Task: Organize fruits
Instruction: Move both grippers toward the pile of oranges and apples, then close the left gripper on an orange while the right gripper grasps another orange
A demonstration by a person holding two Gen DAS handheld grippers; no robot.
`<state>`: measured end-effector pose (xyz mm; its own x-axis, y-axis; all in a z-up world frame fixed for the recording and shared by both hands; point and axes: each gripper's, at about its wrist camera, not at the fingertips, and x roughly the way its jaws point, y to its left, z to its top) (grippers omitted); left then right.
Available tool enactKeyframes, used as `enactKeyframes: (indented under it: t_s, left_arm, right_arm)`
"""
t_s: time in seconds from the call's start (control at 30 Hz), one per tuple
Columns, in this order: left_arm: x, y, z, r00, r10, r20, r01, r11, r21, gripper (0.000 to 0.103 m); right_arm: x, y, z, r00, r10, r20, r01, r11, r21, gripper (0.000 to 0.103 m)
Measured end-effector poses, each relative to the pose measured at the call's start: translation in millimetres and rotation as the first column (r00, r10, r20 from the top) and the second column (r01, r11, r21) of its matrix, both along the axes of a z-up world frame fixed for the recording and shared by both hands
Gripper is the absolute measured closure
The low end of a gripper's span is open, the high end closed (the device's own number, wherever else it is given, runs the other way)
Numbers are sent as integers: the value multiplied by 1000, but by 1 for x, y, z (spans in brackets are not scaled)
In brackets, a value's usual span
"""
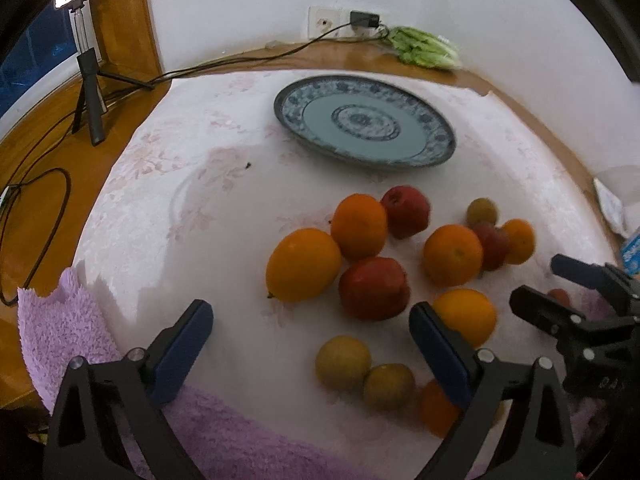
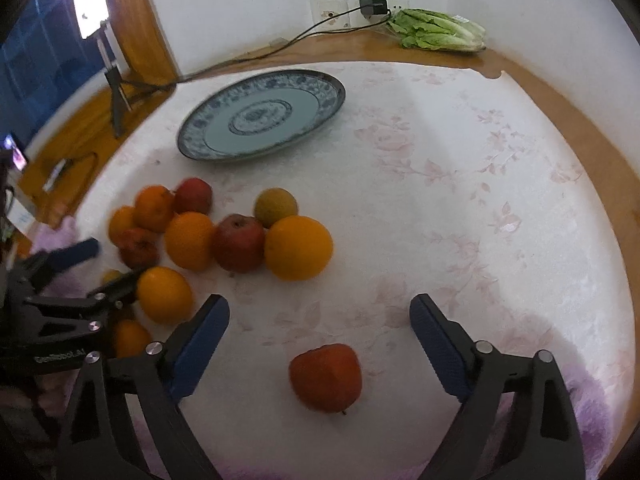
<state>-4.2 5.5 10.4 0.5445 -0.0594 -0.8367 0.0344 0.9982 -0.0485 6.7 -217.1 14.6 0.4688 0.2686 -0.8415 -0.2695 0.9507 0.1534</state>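
Fingers of the right gripper (image 2: 320,320) are spread wide around a lone red apple (image 2: 326,377); the left gripper (image 1: 310,332) is likewise released, gripping nothing. Beyond, clustered fruit (image 1: 400,248) lies on the counter (image 2: 460,200), the plate (image 2: 262,114) bare. Packed neighbours could be nudged rolling. Fruit behind the left fingers is partly hidden.

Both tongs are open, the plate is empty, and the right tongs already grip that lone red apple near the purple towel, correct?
Not quite. The right tongs are open and only frame the red apple, not gripping it, as the right wrist view shows. The left tongs are open too, and the plate is empty.
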Motion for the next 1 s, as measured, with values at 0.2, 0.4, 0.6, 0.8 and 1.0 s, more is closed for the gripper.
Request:
enactKeyframes:
  t_s: [0.2, 0.4, 0.6, 0.8, 1.0]
  left_arm:
    - [-9, 5, 20, 999, -8, 52, 9, 1000, -10, 7]
    - [-10, 9, 28, 998, -12, 68, 13, 1000, -14, 18]
    - [-2, 18, 27, 998, 5, 65, -3, 1000, -31, 37]
    - [11, 23, 22, 999, 14, 35, -12, 998, -66, 49]
    - [17, 26, 19, 1000, 14, 19, -12, 996, -87, 50]
  right_arm:
    - [-10, -3, 17, 998, 23, 64, -23, 1000, 7, 11]
    - [-15, -8, 27, 995, 38, 88, -39, 999, 11, 15]
    - [-12, -10, 33, 993, 56, 104, -60, 998, 32, 31]
    - [0, 1, 25, 995, 75, 69, -77, 997, 26, 52]
    - [8, 6, 17, 995, 91, 37, -92, 995, 24, 59]
